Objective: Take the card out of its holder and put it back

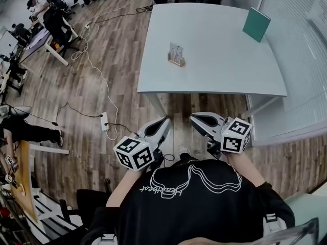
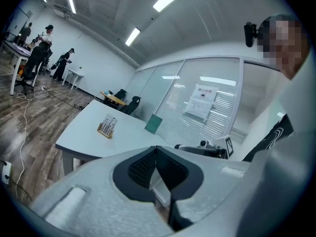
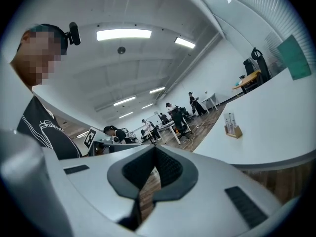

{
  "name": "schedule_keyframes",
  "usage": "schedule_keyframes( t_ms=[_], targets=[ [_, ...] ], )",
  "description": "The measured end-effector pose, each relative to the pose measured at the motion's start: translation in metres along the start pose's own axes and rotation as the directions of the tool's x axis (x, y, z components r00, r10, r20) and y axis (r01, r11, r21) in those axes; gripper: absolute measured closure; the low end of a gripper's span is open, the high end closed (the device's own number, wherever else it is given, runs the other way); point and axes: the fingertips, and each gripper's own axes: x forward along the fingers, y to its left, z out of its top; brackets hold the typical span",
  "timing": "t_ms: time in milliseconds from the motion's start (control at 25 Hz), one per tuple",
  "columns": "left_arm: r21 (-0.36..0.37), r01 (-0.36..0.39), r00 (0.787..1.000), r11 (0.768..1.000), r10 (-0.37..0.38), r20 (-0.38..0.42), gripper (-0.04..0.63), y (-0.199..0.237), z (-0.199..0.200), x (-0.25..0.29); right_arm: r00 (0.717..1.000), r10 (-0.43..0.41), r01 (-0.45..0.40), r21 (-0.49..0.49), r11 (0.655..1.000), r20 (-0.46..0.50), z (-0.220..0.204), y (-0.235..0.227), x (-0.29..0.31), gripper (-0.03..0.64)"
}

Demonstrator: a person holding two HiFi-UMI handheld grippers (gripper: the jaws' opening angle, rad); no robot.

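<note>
Starting with the largest item: pale grey rectangular table (image 1: pixel 219 75), on the wood-plank floor (image 1: pixel 117 60) ahead of you. Every place below is given from it.

Teal flat book or board (image 1: pixel 256 24): propped upright at the table's far right corner, well apart from the task's things. It is probably parked there to keep the work area free.

Left gripper (image 1: pixel 164 121), grey with a marker cube: off the table, short of its near edge. The jaws are pressed together, tips meeting, with nothing between them.

Right gripper (image 1: pixel 195 118), same make: also short of the table's near edge, just beside the left one. Its jaws are likewise closed on nothing. You appear to be carrying both empty and aimed at the table because the approach is not finished. One of them must spread before it can take anything.

Light wooden block holder (image 1: pixel 177 62): on the table top, left of centre and clear of every edge. That should leave you room to come at it from the near side.

Pale thin card (image 1: pixel 176 49): upright in the holder, rising above the block. More than one sheet seems to stand there, but the count and any print are too small to tell. It sits fully seated, so the take-out step looks not yet begun.
</note>
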Motion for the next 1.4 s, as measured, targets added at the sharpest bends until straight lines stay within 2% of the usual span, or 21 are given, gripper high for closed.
schedule_keyframes(
  t_ms=[240,400,560,1000,1240,1400],
  targets=[
    [-0.004,0.002,1.000,1.000,-0.002,-0.007,0.581,0.046,0.043,0.062,1.000,-0.013,0.013,0.007,1.000,-0.020,0.042,-0.073,0.030,0.607],
    [0.000,-0.013,0.999,1.000,0.013,0.030,0.583,0.067,0.068,0.074,0.999,-0.030,0.029,-0.027,0.999,-0.029,0.067,-0.101,0.044,0.607],
    [-0.014,-0.029,0.999,0.999,0.030,0.039,0.581,0.086,0.074,0.079,0.998,-0.065,0.064,-0.032,0.997,-0.010,0.078,-0.124,0.053,0.607],
    [-0.041,0.026,1.000,0.999,-0.027,-0.016,0.581,0.126,0.085,0.119,0.988,-0.156,0.157,0.025,0.987,-0.016,0.085,-0.177,0.076,0.607],
    [-0.070,0.035,0.996,0.997,-0.040,-0.077,0.581,0.171,0.094,0.175,0.980,-0.195,0.197,0.058,0.979,-0.034,0.093,-0.245,0.103,0.586],
    [-0.088,0.041,0.991,0.995,-0.052,-0.120,0.581,0.188,0.099,0.189,0.975,-0.216,0.219,0.065,0.974,-0.054,0.098,-0.263,0.117,0.563]
  ],
)
